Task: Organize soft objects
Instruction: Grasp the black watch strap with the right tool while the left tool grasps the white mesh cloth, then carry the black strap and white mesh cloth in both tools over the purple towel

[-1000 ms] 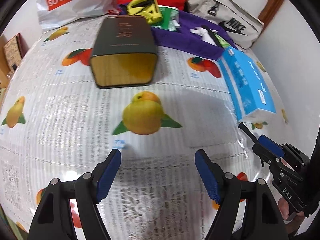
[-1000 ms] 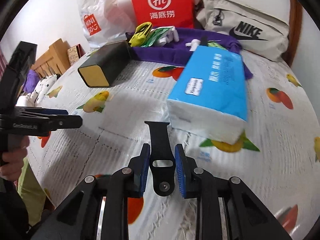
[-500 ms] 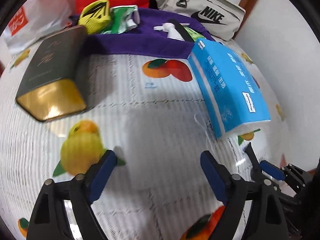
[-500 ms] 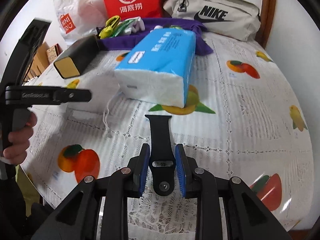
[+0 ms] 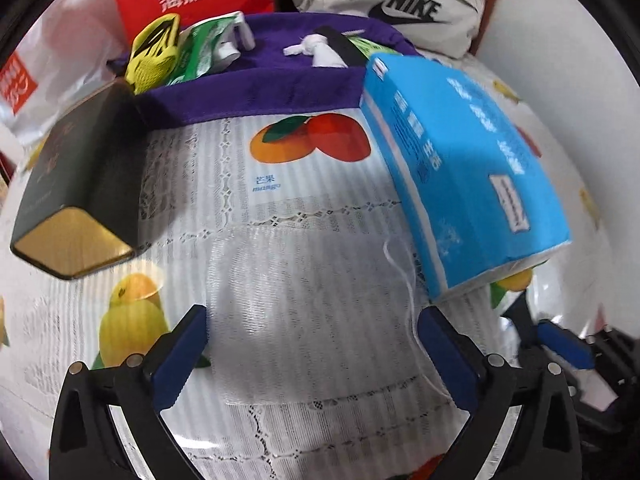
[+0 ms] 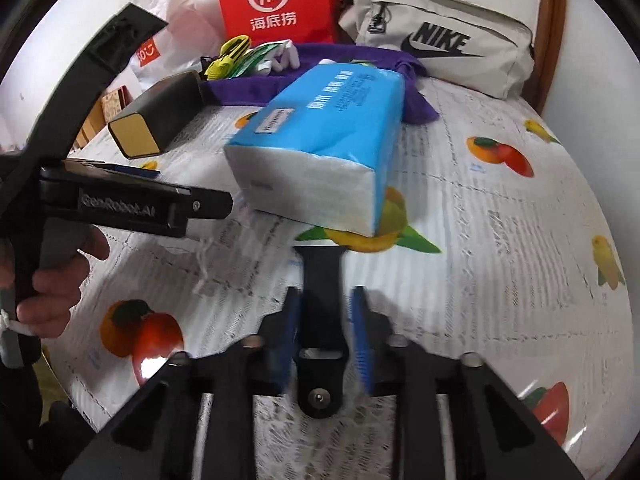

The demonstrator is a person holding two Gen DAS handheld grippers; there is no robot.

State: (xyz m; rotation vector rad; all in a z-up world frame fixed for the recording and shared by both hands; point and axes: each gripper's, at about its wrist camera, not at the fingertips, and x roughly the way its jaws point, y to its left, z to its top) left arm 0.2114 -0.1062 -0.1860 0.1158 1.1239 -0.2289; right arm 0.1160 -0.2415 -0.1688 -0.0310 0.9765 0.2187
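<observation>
My left gripper (image 5: 312,344) hangs over a white gauze cloth (image 5: 312,312) lying flat on the fruit-print counter (image 5: 280,192), its jaws spreading wide with nothing pressed between them. My right gripper (image 6: 324,336) is closing on a black watch strap (image 6: 322,280); blur hides whether the pads touch it. A blue tissue pack (image 6: 324,140) lies just beyond the strap, beside the cloth.
</observation>
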